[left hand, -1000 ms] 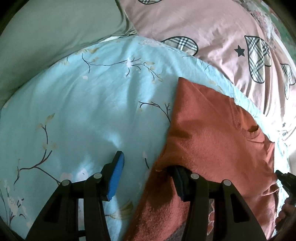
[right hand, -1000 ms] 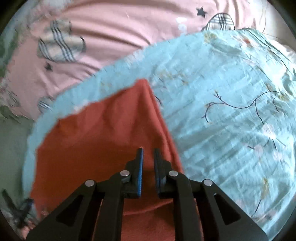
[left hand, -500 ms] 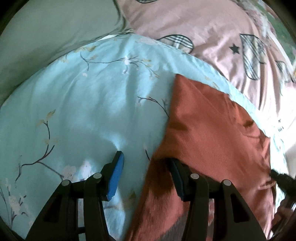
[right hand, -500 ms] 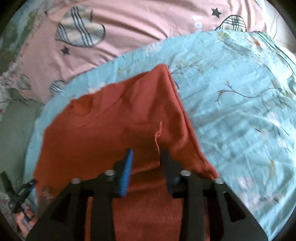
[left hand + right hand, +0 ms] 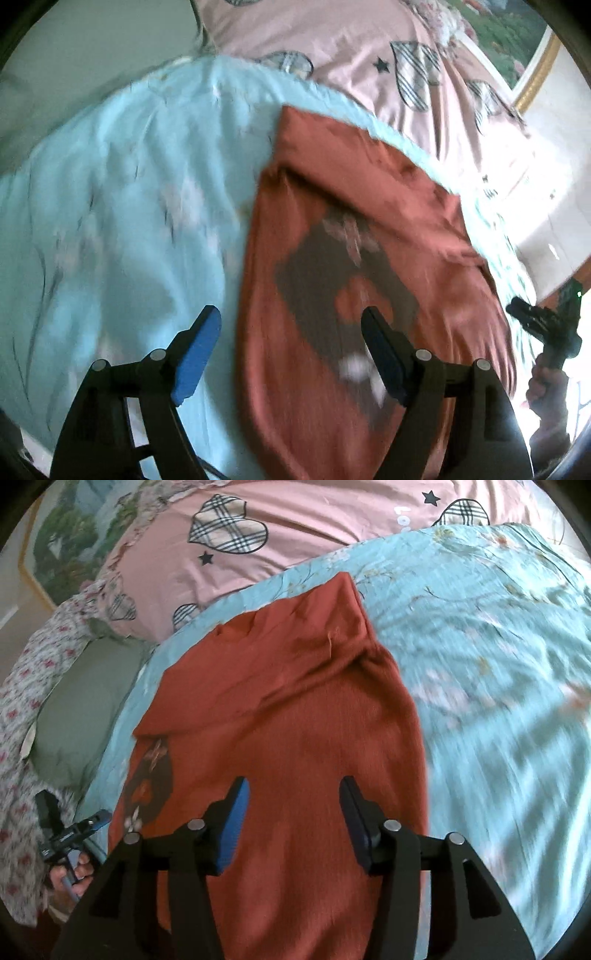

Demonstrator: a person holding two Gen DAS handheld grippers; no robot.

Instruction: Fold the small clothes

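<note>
Lying folded lengthwise on the blue floral sheet (image 5: pixel 498 672) of the bed, near the pink heart-print cover (image 5: pixel 295 528): rust-red sweater (image 5: pixel 295 709), dark print panel (image 5: pixel 332 273) now exposed. Fingers spread on both sides, gripping nothing: right gripper (image 5: pixel 291 819), pressed together a second ago, now released above the sweater body; left gripper (image 5: pixel 291 347) lifted off the hem, straddling the sweater's left edge. Indicating one fold completed; likely remaining: a crosswise fold, hem toward collar.
</note>
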